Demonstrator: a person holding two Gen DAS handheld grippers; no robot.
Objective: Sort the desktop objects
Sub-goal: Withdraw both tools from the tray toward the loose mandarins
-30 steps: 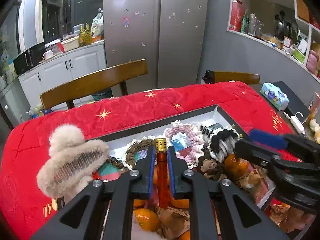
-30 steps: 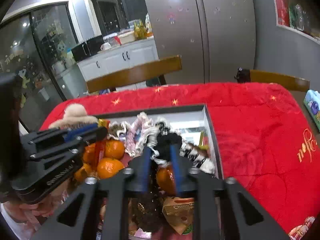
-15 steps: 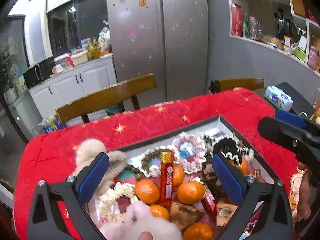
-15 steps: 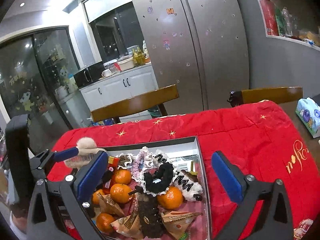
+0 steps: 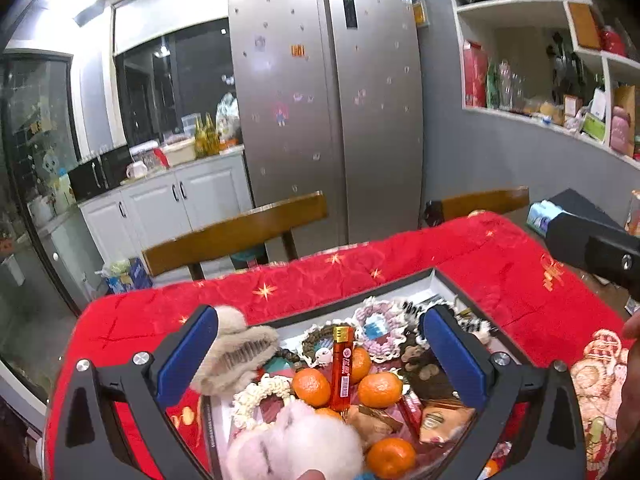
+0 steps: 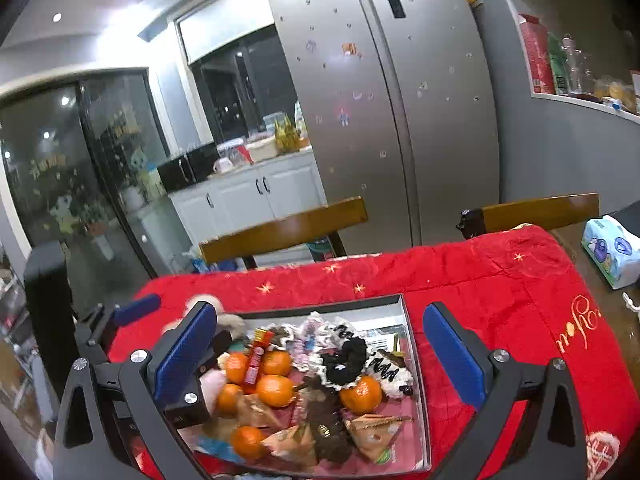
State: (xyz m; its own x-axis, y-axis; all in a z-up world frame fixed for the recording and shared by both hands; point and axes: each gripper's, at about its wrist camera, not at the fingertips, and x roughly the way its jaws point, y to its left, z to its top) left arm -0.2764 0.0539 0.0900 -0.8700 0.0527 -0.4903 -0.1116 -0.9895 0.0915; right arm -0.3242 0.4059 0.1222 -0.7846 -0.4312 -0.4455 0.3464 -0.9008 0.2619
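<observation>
- Tray (image 6: pixel 416 380) on the red cloth (image 6: pixel 500 280) holds everything mixed in one heap, so any reach into it risks dragging neighbours along or tipping pieces over the low rim.
- Left claw (image 5: pixel 320 354) and right claw (image 6: pixel 320 354) both stand wide with nothing between the pads, having just been opening; coming down this wide, either could close on two things at once.
- Fluffy beige hair clip (image 5: pixel 236 354) sits at the tray's left edge, just beside the left claw's left finger (image 5: pixel 188 350), and a careless descent could knock it onto the cloth.
- Oranges (image 6: pixel 275 390) are round and loose; a nudge would likely send them rolling under the snack packets (image 6: pixel 374 432).
- Red lighter (image 5: pixel 343 364) lies across oranges, slim and smooth, so I judge it likely to slip or pivot when pinched.
- Black scrunchie (image 6: pixel 346 360) is tangled with other hair bands and may lift them too.
</observation>
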